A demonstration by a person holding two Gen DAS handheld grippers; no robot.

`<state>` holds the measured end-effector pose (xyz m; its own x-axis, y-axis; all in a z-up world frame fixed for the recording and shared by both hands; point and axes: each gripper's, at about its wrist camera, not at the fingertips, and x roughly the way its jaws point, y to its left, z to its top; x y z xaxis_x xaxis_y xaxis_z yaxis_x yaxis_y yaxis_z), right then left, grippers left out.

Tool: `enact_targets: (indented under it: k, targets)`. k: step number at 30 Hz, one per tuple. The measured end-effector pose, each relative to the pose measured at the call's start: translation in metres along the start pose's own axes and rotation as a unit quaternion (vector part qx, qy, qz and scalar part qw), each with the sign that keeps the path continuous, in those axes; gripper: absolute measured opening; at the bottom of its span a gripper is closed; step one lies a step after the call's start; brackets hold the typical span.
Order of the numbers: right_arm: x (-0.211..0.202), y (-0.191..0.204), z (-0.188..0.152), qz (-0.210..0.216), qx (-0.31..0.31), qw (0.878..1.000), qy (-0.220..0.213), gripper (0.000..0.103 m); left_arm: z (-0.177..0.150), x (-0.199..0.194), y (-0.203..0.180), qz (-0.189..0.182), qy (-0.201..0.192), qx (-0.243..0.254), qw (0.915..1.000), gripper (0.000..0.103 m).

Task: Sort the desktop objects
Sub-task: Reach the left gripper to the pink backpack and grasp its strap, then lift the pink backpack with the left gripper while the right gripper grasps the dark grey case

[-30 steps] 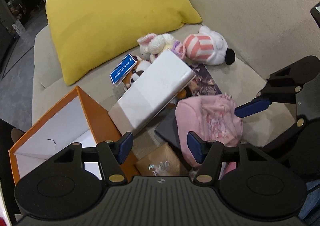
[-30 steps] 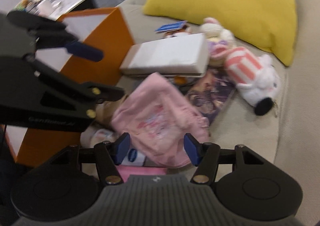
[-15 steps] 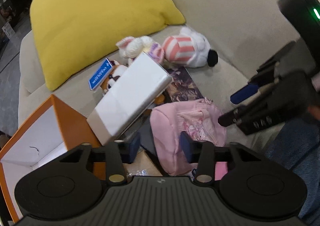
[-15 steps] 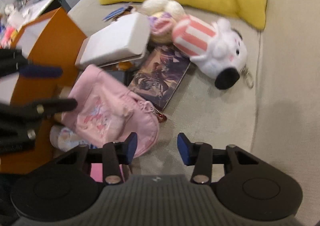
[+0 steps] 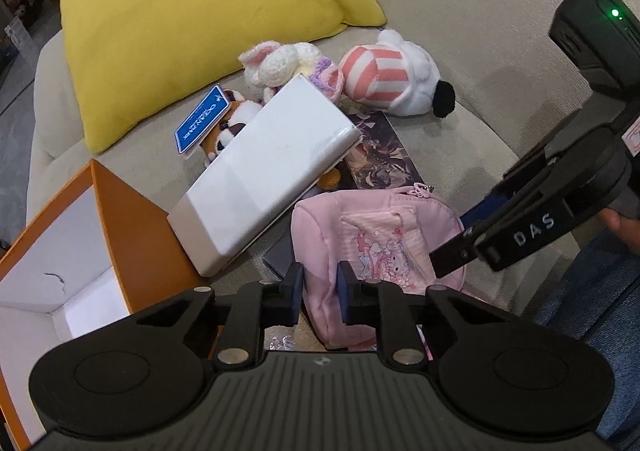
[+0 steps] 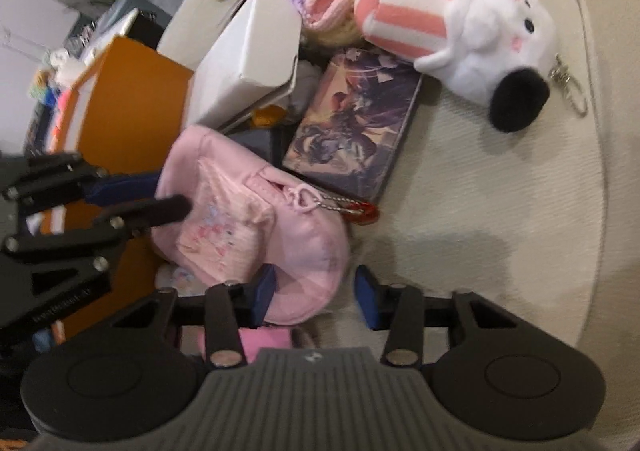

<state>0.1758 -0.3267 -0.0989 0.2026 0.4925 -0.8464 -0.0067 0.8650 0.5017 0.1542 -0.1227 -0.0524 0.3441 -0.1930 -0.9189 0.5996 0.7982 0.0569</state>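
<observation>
The left hand-held gripper (image 5: 320, 287) stood narrow, its jaws closing with a fold of the soft pink fabric pouch (image 5: 376, 235) bunched between them, the pads apparently pressing the cloth. The right hand-held gripper (image 6: 316, 293) was wider and also closing; its left pad touched the pouch's rounded end while the other pad stood clear over the sofa seat, so nothing was clamped there.

The pouch lay toward the front edge of the beige sofa seat (image 6: 480, 211), its zipper pull and red charm (image 6: 360, 209) trailing toward a dark illustrated flat box (image 6: 352, 119). A white rectangular cardboard box (image 5: 264, 175) leaned tilted just beside it, resting against an open orange carton with a white inside (image 5: 116, 219) at the seat's left edge. Further back lay a pink-and-white striped plush with a black nose (image 5: 396, 79), a cream crocheted bunny (image 5: 280, 63) and a small brown plush with a blue tag (image 5: 202, 123), all below a large yellow cushion (image 5: 192, 11) at the backrest.
</observation>
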Motion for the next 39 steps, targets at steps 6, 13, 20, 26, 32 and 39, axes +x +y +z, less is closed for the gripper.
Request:
enact_targets:
  k: [6,13,20,26,32,39]
  targets:
    - [-0.033,0.012,-0.009,0.004,0.020,0.998,-0.054,0.029,-0.005,-0.021,0.002,0.021,-0.025,0.003,0.9995,0.020]
    - [-0.068,0.046,-0.016,0.023,0.016,0.993,-0.115,0.029,-0.014,-0.064,-0.004,-0.014,-0.077,0.016,0.9968,0.033]
    - [-0.081,0.071,-0.017,0.044,0.005,0.987,-0.156,0.028,-0.018,-0.079,-0.019,-0.007,-0.102,0.034,0.9941,0.057]
    - [-0.068,0.091,-0.013,0.074,-0.010,0.986,-0.149,0.026,-0.012,-0.073,-0.017,0.002,-0.095,0.012,0.9954,0.057]
    - [-0.062,0.101,-0.010,0.088,-0.021,0.985,-0.144,0.029,-0.012,-0.064,-0.015,0.023,-0.078,-0.008,0.9967,0.048]
    - [-0.082,0.093,-0.014,0.063,-0.027,0.983,-0.170,0.035,-0.019,-0.067,0.005,0.035,-0.067,-0.040,0.9964,0.031]
